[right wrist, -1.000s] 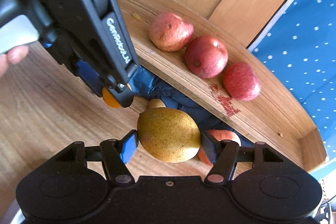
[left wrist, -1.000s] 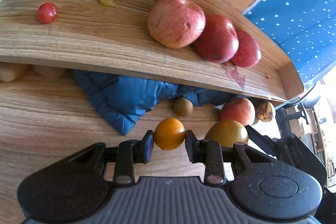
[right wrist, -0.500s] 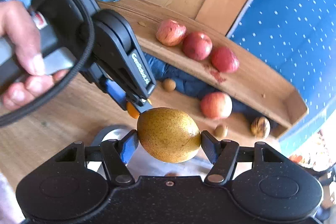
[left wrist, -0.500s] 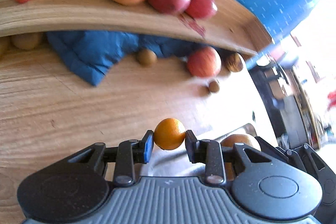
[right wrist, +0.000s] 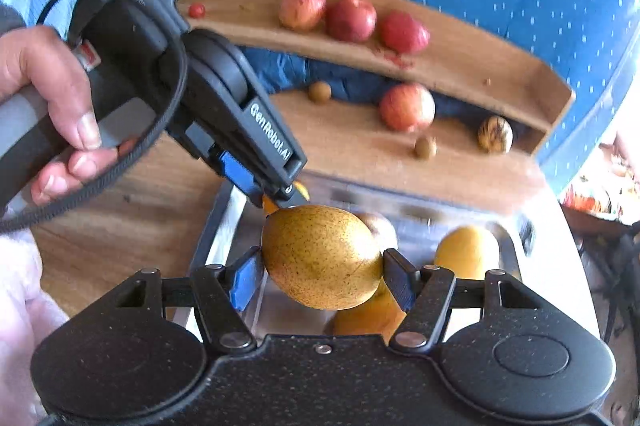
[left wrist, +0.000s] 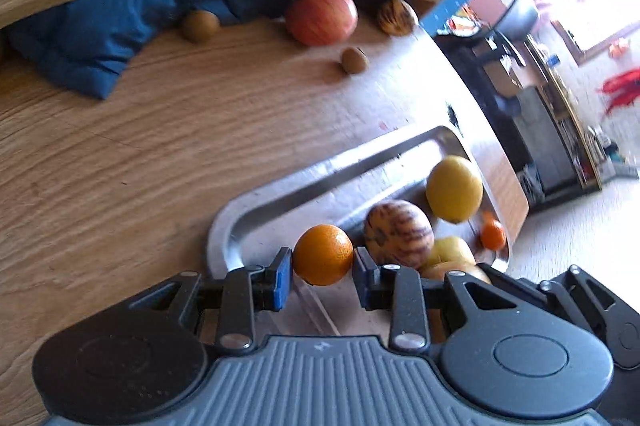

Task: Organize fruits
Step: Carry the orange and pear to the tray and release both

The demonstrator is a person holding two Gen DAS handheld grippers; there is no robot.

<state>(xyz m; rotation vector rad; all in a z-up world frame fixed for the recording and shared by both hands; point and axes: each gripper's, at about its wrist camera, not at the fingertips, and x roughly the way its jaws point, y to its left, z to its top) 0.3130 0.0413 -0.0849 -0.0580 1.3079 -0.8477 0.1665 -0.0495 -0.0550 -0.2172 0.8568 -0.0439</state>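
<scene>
My left gripper (left wrist: 323,272) is shut on a small orange (left wrist: 323,254), held above the near end of a steel tray (left wrist: 320,174). My right gripper (right wrist: 320,276) is shut on a speckled yellow-brown pear (right wrist: 322,256) over the same tray (right wrist: 516,266). The tray holds a yellow fruit (left wrist: 454,188), a striped melon-like fruit (left wrist: 398,234), a tiny orange fruit (left wrist: 493,234) and more yellow fruit (right wrist: 466,250). In the right wrist view a hand (right wrist: 52,98) holds the left gripper's body (right wrist: 224,98), its tip just above the pear.
A wooden shelf (right wrist: 460,66) carries three red apples (right wrist: 352,18) and a cherry tomato (right wrist: 196,10). On the table under it lie a blue cloth (left wrist: 88,38), an apple (left wrist: 320,14), two small brown fruits (left wrist: 199,25) and a striped fruit (left wrist: 396,16). The table edge (left wrist: 516,182) runs just past the tray.
Both grippers have pulled back from the shelf with their fruit and now hang over the steel tray, which has come into view below them. Both grips are unchanged.
</scene>
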